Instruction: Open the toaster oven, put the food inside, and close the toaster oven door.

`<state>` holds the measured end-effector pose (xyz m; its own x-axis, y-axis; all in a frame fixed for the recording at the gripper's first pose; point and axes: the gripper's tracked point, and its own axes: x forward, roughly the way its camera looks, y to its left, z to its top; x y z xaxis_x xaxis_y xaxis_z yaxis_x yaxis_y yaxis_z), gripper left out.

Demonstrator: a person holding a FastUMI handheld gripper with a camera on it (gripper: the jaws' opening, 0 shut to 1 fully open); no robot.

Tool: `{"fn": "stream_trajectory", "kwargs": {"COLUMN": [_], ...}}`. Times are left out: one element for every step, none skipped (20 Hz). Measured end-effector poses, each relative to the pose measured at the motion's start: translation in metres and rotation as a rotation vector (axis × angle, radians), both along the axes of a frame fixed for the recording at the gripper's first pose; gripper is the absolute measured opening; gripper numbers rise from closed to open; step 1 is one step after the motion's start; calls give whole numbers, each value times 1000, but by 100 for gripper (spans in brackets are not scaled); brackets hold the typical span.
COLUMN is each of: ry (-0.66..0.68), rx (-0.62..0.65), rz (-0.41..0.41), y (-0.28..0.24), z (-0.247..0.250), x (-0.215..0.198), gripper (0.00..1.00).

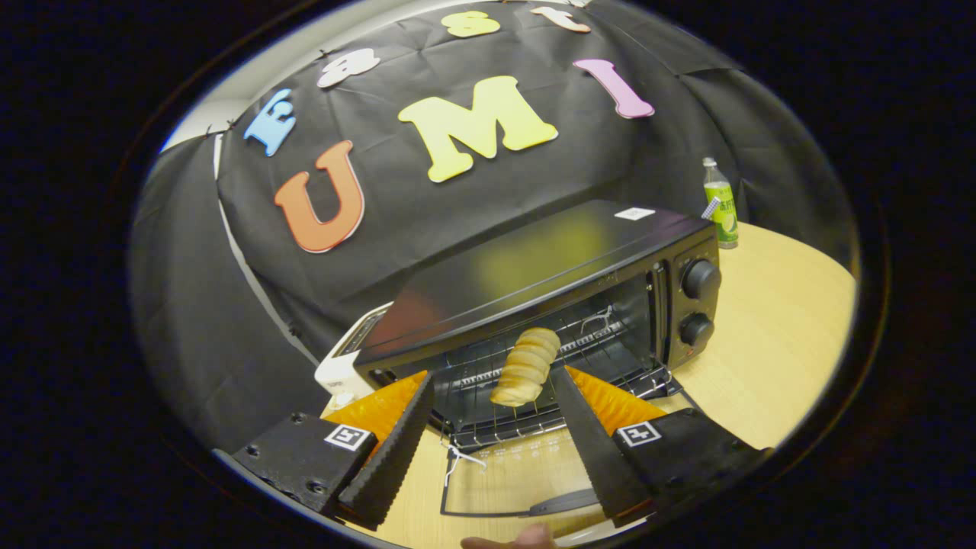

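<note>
Fingers (412, 427) spread wide, gripping nothing; gripper (492, 385) faces the oven (549, 267). Roll (526, 366) lies on the rack (488, 415) just ahead, between the tips. Door (496, 476) hangs open, flat on the table (778, 343). Bottle (720, 202) stands beyond.

The boxy metal toaster oven (549, 267) is glossy black, with 2 black round knobs (700, 278) and a small white sticker (634, 213) on top. The ridged, golden-tan bread roll (524, 366) lies on its silver wire rack (496, 412). The wooden table (770, 343) is pale yellow-tan. A slim plastic bottle (720, 204) shows green with a white cap. A white appliance (347, 362) sits beside the oven.
</note>
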<state>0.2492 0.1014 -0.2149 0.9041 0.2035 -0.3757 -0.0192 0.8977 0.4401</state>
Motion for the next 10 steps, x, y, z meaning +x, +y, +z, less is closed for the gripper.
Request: {"fn": "stream_trajectory", "kwargs": {"ry": [-12,-27,-36,-44,-55,-64,-73,-77,-71,-60], "rx": [-7,-16,-36,-67,-96,-123,-151,-182,-209,-223], "rz": [10,21,39,57,72,95,110,114,116,121], "y": [-2,-5,-5,-8,-10,-11,-13,-18,-24,-28], "z": [12,23,32,39,44,46,46,43,36,30], "x": [-10,-21,-32,-44,-55,-64,-73,-80,-88,-95], "gripper": [100,100,100,100,100,100,100,100,100,100]}}
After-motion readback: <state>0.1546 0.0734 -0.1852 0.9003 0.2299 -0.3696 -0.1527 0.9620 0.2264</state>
